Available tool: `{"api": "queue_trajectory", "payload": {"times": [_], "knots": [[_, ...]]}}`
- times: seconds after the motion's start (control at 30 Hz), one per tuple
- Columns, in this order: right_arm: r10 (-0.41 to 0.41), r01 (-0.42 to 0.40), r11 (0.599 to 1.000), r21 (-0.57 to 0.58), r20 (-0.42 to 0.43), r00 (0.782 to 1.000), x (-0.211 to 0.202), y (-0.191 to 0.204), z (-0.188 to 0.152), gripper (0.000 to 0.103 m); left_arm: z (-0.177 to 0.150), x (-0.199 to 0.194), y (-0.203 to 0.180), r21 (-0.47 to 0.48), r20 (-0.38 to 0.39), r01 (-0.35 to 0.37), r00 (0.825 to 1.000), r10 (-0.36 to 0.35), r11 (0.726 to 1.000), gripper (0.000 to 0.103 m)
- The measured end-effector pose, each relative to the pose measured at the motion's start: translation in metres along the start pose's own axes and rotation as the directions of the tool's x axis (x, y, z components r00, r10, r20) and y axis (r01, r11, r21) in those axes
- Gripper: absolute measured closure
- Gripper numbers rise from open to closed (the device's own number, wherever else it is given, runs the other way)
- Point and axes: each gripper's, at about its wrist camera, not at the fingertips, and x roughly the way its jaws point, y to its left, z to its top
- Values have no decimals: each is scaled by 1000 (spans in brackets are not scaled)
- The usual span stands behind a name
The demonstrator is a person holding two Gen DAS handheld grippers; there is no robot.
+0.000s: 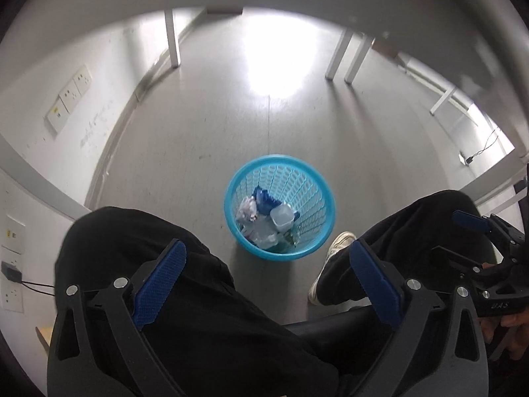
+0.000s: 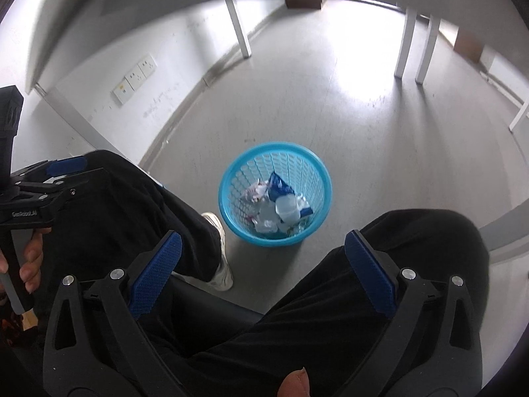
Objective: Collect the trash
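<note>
The blue basket (image 1: 317,198) stands upright on the floor (image 1: 231,125), mouth up, holding trash (image 1: 264,221); left gripper (image 1: 267,264) and right gripper (image 2: 264,258) both gape empty.

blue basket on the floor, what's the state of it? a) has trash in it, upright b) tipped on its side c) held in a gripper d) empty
a: the blue basket stands upright on the floor with crumpled wrappers and a clear plastic cup inside, while the left gripper and right gripper are both open and hold nothing.
</note>
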Motion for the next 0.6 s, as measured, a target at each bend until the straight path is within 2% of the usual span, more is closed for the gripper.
{"api": "queue_trajectory", "payload": {"times": [0.17,0.3,0.37,0.5,0.6], "knots": [[14,-10,998,60,-67,998,29,-15,11,8,11,39,1,4,-72,14,997,-14,1000,6],[53,-30,990,140,-165,985,62,-33,16,8,16,68,-2,18,-127,8,992,-6,1000,6],[65,-39,987,154,-167,984,70,-35,18,8,15,79,-2,35,-135,10,991,-5,999,6],[85,-56,983,177,-164,983,79,-36,17,8,13,91,6,-17,-172,53,984,-55,998,6],[96,-66,980,187,-157,983,85,-36,17,8,12,91,6,-31,-169,67,983,-71,997,6]]}}
